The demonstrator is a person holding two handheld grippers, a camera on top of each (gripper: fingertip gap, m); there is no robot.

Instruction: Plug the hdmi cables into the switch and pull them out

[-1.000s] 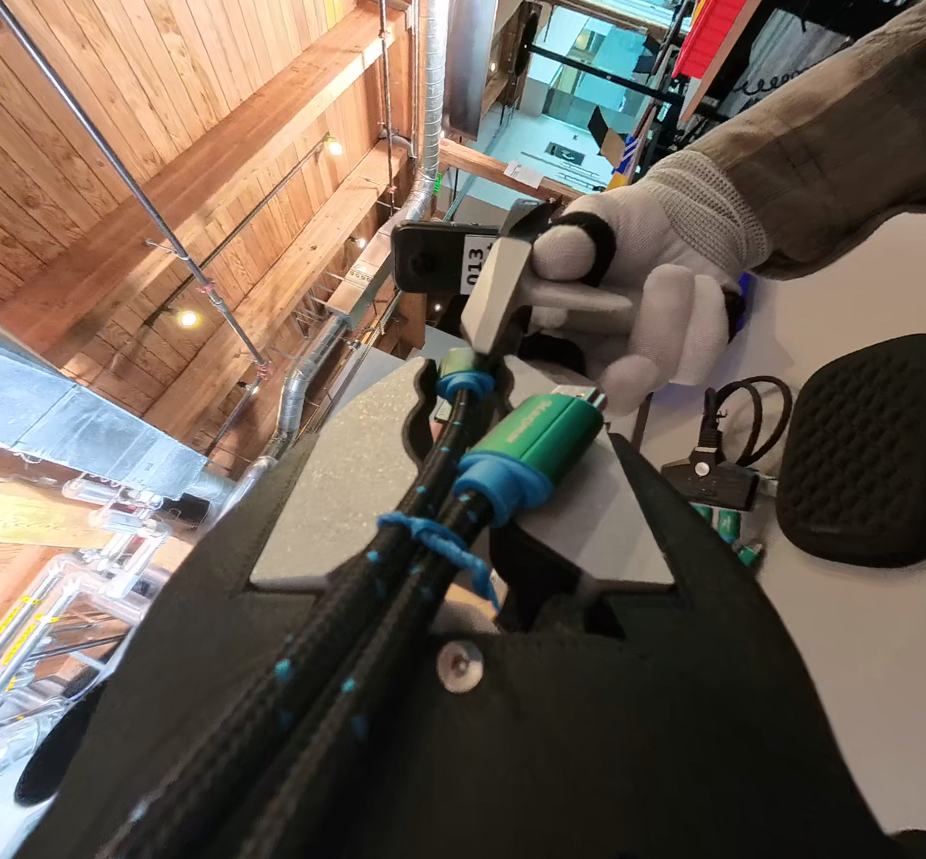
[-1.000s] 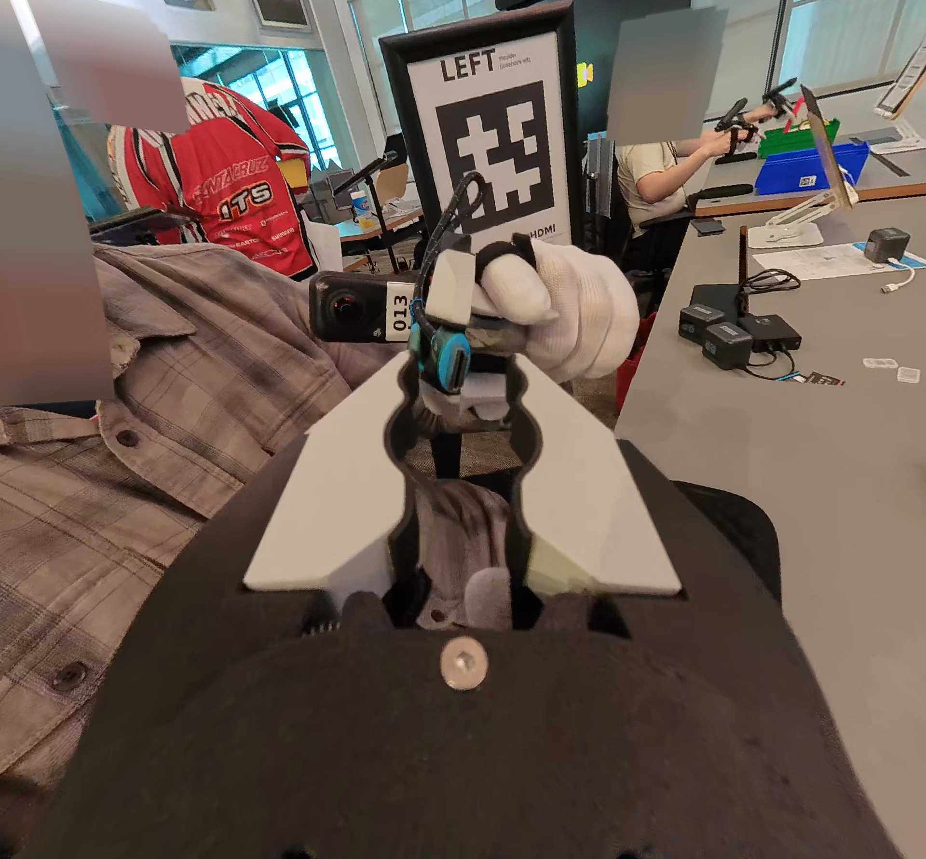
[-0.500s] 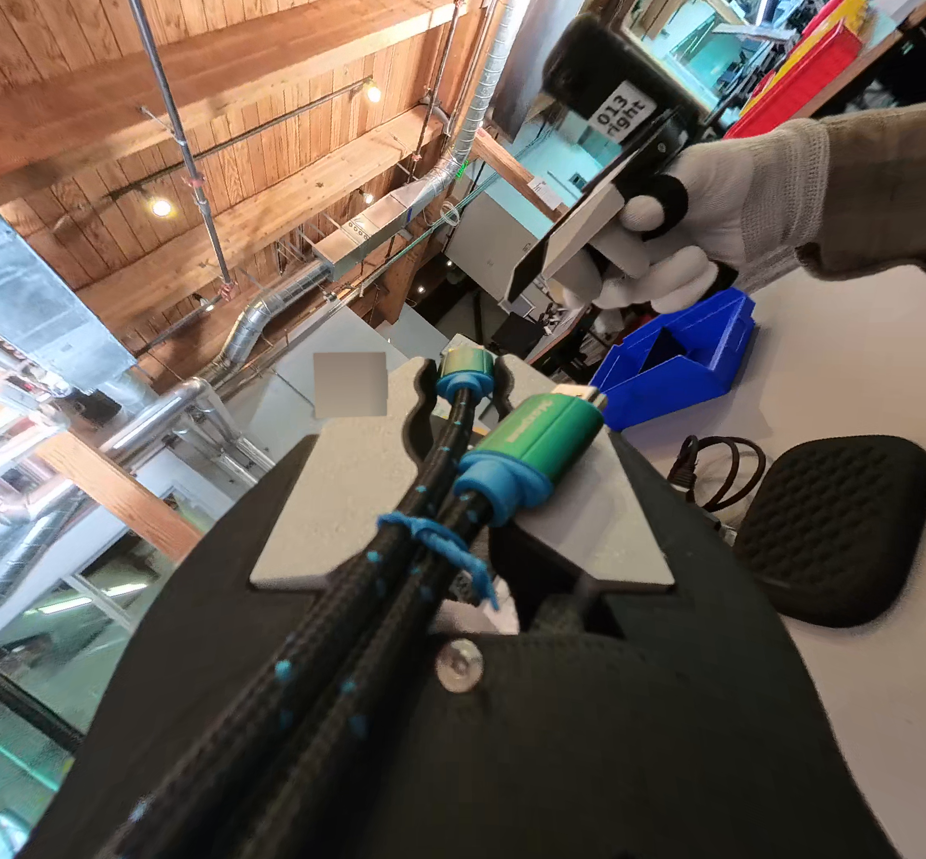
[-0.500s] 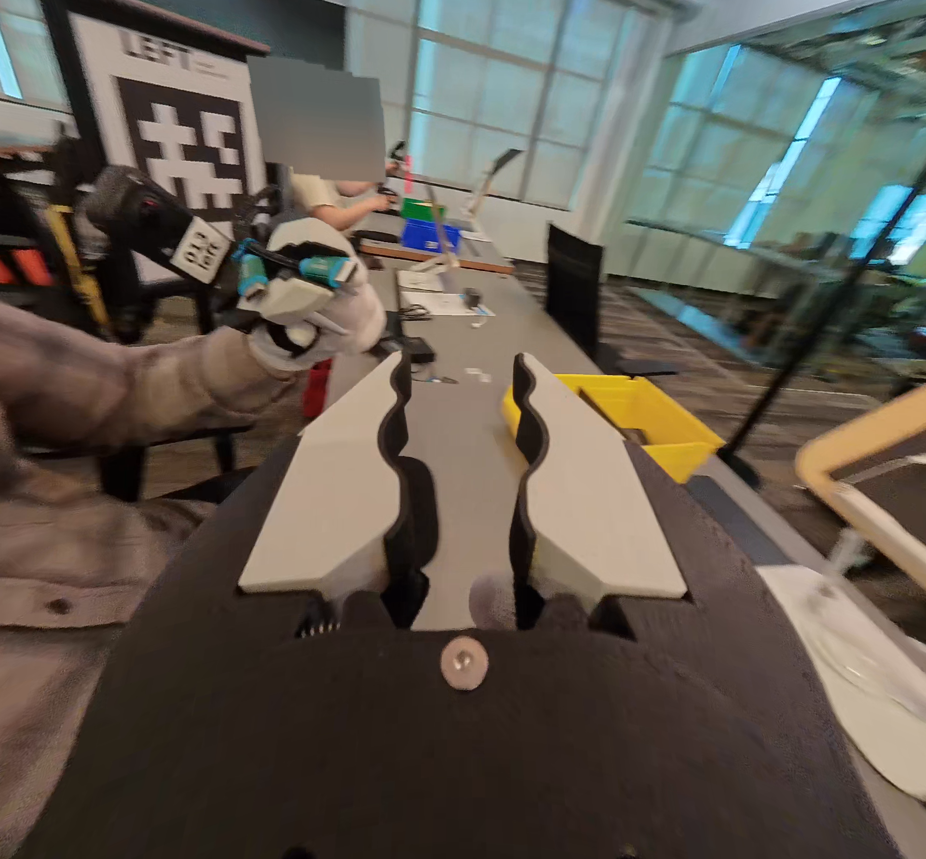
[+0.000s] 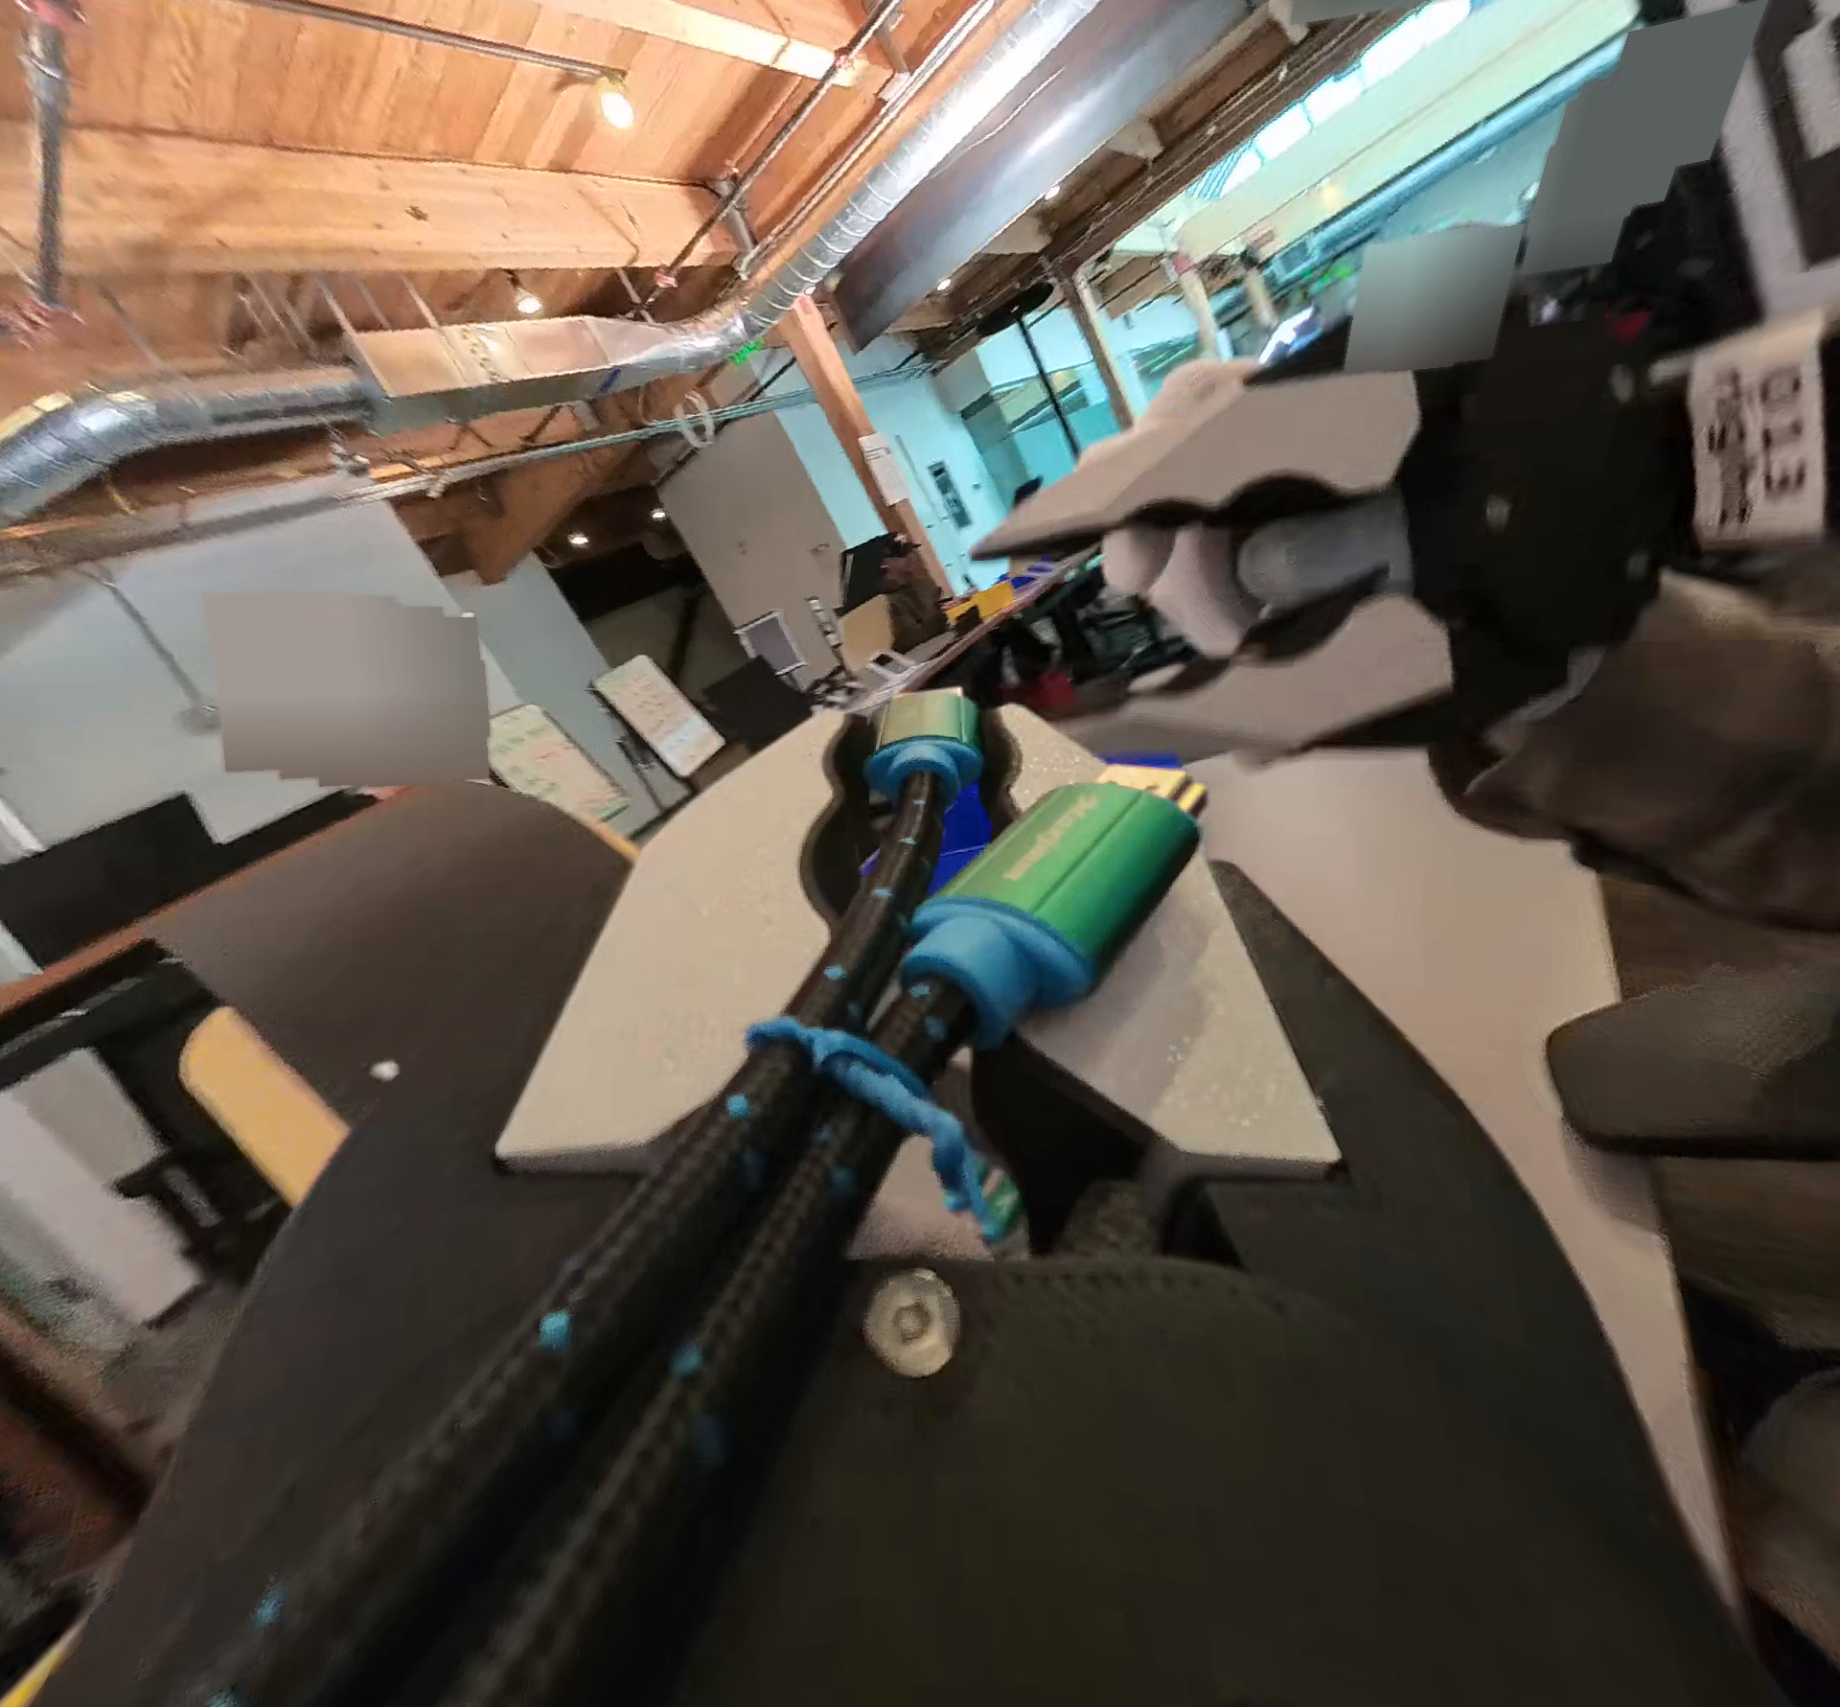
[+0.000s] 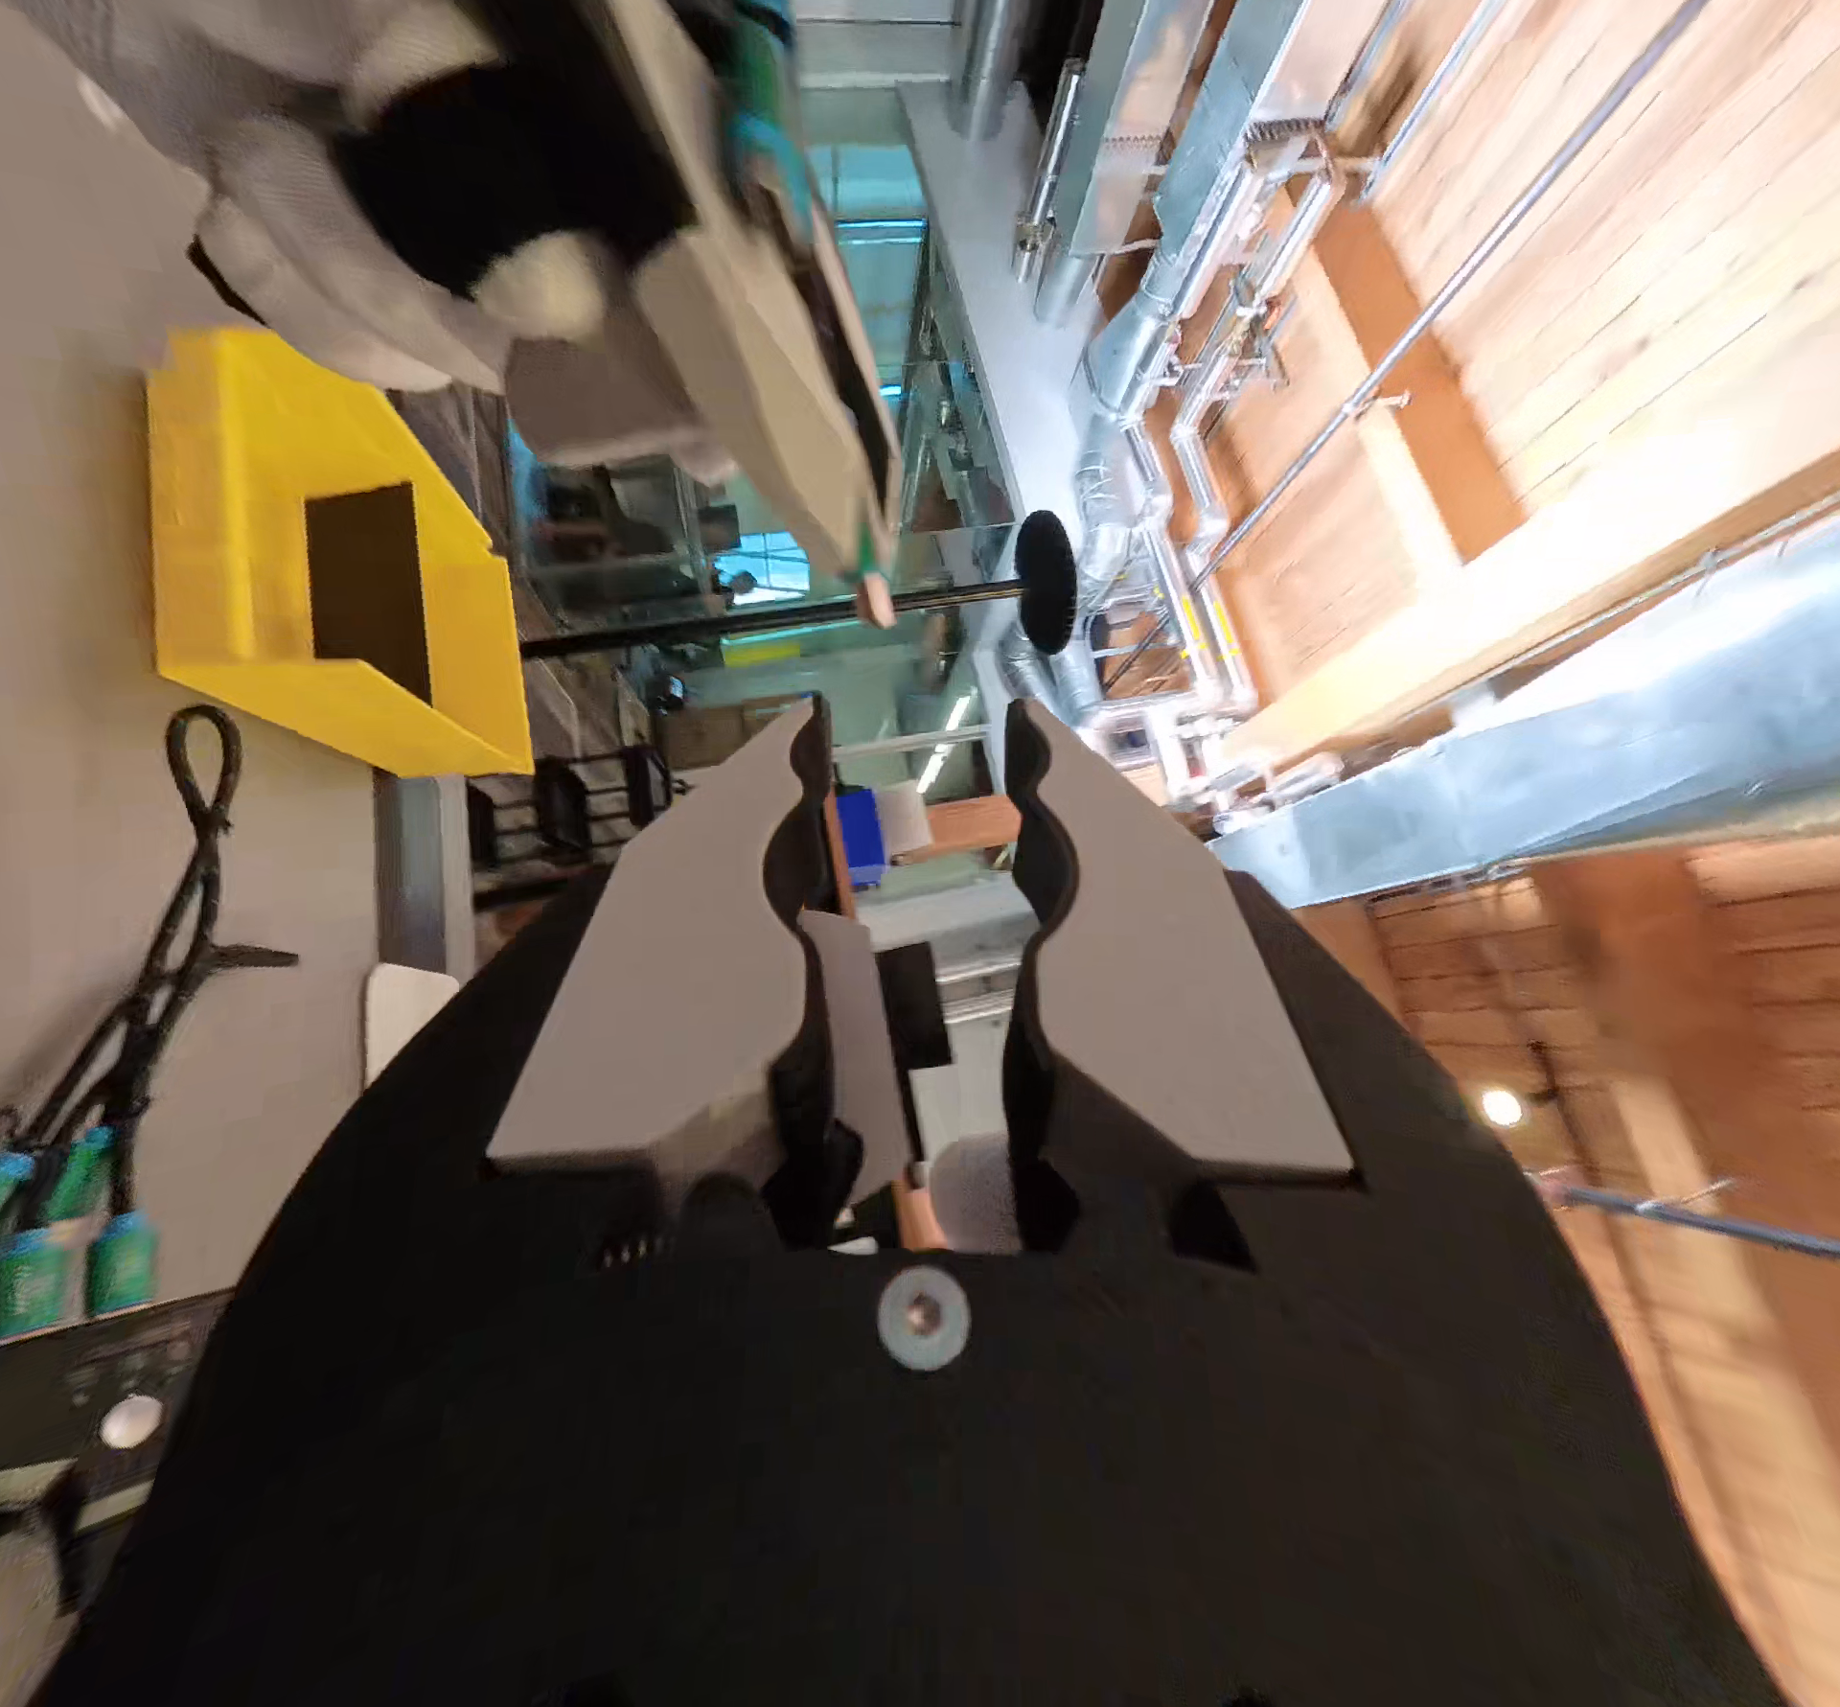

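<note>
The left gripper [image 5: 921,743] remains clamped on the HDMI cable [image 5: 901,863], unchanged. The right gripper [image 6: 911,723], jaws still apart and empty, has swung from beside the blue bin to just beyond the left fingertips.

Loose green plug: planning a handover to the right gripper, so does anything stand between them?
Nothing visible does. In the left wrist view the open right gripper hangs just above the loose green plug, only air between. The plug lies on a finger of the left gripper, shut on the cable.
</note>
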